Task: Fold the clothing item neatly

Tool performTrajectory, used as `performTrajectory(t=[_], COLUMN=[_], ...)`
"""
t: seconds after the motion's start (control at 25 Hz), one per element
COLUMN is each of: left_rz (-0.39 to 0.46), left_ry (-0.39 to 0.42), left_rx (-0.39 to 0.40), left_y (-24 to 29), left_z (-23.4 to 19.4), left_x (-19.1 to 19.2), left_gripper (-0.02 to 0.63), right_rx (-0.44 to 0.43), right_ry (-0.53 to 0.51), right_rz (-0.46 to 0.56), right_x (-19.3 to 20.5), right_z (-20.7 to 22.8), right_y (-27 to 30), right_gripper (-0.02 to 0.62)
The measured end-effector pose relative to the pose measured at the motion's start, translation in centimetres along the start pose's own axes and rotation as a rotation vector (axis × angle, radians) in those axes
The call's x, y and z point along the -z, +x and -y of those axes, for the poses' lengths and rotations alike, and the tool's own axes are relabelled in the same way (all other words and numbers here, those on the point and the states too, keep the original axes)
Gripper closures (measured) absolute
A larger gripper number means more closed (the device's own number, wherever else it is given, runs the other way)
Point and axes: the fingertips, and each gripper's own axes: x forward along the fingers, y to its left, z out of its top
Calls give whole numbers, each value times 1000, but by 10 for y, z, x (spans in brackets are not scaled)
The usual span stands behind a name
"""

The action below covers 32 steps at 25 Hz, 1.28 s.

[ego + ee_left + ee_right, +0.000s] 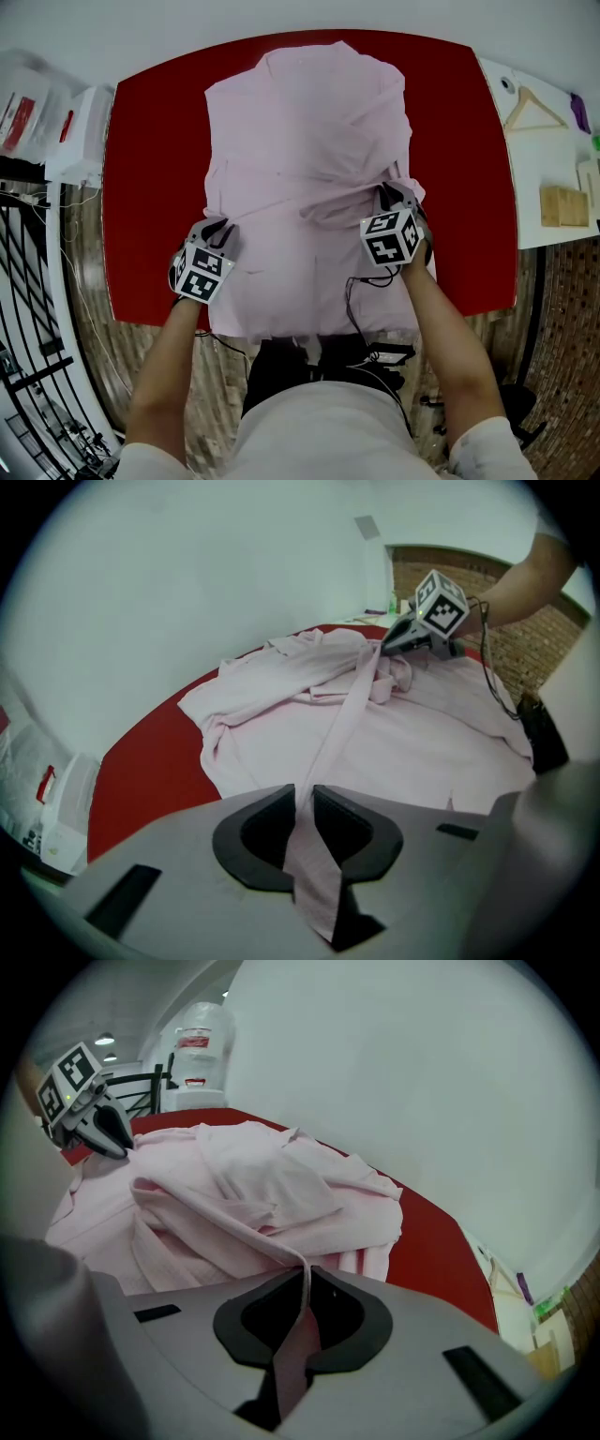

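- Centrally, the red table point(150, 187) bore a pale pink shirt point(300, 131), rumpled and bunched across its middle.
- At its near edge, the left gripper point(217, 228) pinched a narrow strip of cloth.
- Opposite, the right gripper point(394, 195) clamped a thin fold.

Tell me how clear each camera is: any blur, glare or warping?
Head view: even light, sharp, no glare; red table edges bow from the lens. Left gripper view: dark round vignette, pink garment clear. Right gripper view: same vignette, fisheye, nothing blown out.

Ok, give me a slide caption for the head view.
Left gripper and right gripper each pinch the pink garment lying on a red table.
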Motion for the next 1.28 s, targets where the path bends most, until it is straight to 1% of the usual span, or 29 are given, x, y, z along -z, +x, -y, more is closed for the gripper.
performTrajectory(t=[0.12, 0.24, 0.36, 0.56, 0.64, 0.68, 0.76, 0.8, 0.88, 1.04, 1.16, 1.28], left_rz=[-10, 21, 42, 82, 94, 98, 104, 106, 115, 166, 207, 247], left_ry=[-5, -27, -37, -103, -126, -137, -163, -179, -212, -262, -273, -290], left_rx=[-12, -21, -28, -34, -37, -40, -44, -44, -41, -22, -2, 18], left_y=[2, 0, -5, -20, -27, -31, -38, -41, -46, -58, -70, -81], left_z=[-3, -6, -5, -7, -11, -12, -14, -13, -9, 0, 7, 13], left_x=[1, -5, -6, -9, -5, -2, 6, 10, 16, 19, 23, 29], left_gripper=[554, 552, 541, 497, 495, 494, 494, 494, 494, 495, 495, 495], right_rx=[9, 35, 38, 60, 69, 71, 66, 62, 53, 60, 81, 94], right_ry=[-21, -24, -25, -12, -2, 4, 21, 29, 39, 48, 68, 63], right_rz=[-11, -18, -24, -34, -44, -43, -32, -23, -5, 40, 65, 75], right_x=[1, 0, 3, 5, 7, 6, 4, 3, 3, -3, -8, -9], right_z=[1, 5, 8, 15, 19, 20, 22, 22, 23, 32, 35, 31], right_y=[1, 2, 1, 2, 1, 1, -2, -3, -8, -22, -35, -50], right_gripper=[569, 569, 569, 569, 568, 558, 499, 480, 454, 439, 440, 440])
